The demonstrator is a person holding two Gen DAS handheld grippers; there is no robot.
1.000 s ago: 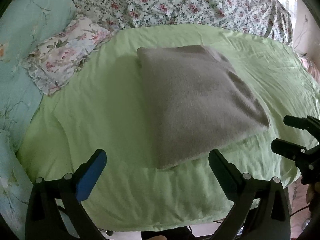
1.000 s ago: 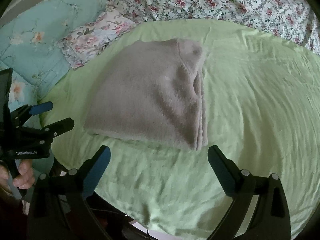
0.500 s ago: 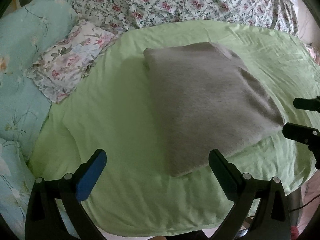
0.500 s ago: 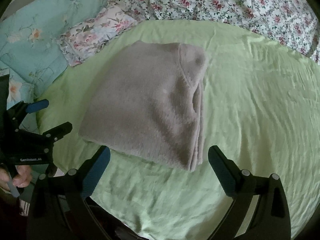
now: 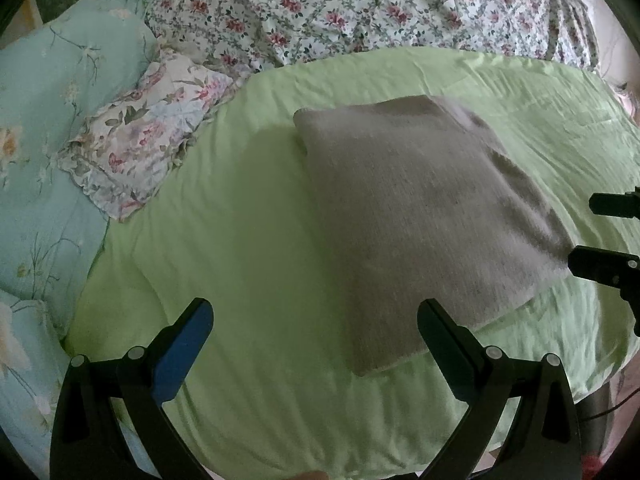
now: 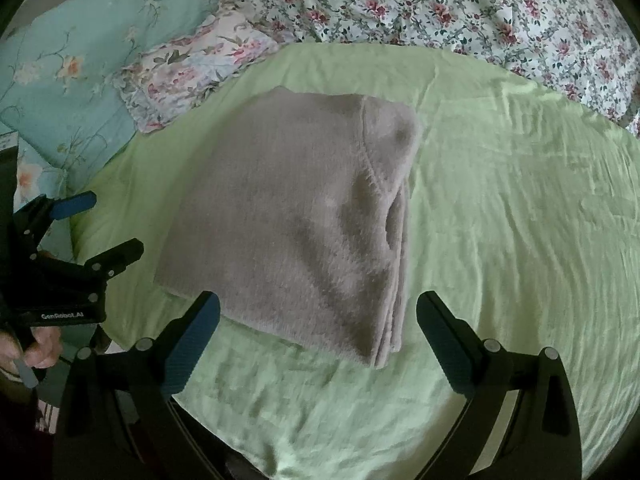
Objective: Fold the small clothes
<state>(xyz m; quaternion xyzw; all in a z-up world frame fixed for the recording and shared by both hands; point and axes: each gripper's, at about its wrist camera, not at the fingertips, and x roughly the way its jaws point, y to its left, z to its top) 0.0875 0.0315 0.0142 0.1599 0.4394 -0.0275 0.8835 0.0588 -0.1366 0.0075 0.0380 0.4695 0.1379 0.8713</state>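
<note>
A grey fuzzy garment [image 5: 420, 216] [image 6: 296, 232] lies folded into a thick rectangle on the light green sheet [image 5: 248, 240] [image 6: 520, 216]. Its stacked layer edges face the right wrist view's lower right. My left gripper [image 5: 316, 320] is open and empty, just short of the garment's near left corner. My right gripper [image 6: 318, 312] is open and empty too, its fingers straddling the near edge of the fold without touching it. Each gripper shows in the other's view: the right gripper [image 5: 600, 236] at the right edge, the left gripper [image 6: 100, 224] at the left, held by a hand [image 6: 36, 348].
A floral pillow [image 5: 148, 136] [image 6: 192, 72] and a turquoise quilt [image 5: 44, 128] [image 6: 92, 60] lie to the left. A flowered blanket [image 5: 360, 8] [image 6: 480, 8] is bunched along the far side. The bed's front edge [image 5: 360, 456] runs just below my grippers.
Both grippers have moved forward toward the folded garment, which now looms larger and sits lower in both views. Both stay open; the garment has not moved.
</note>
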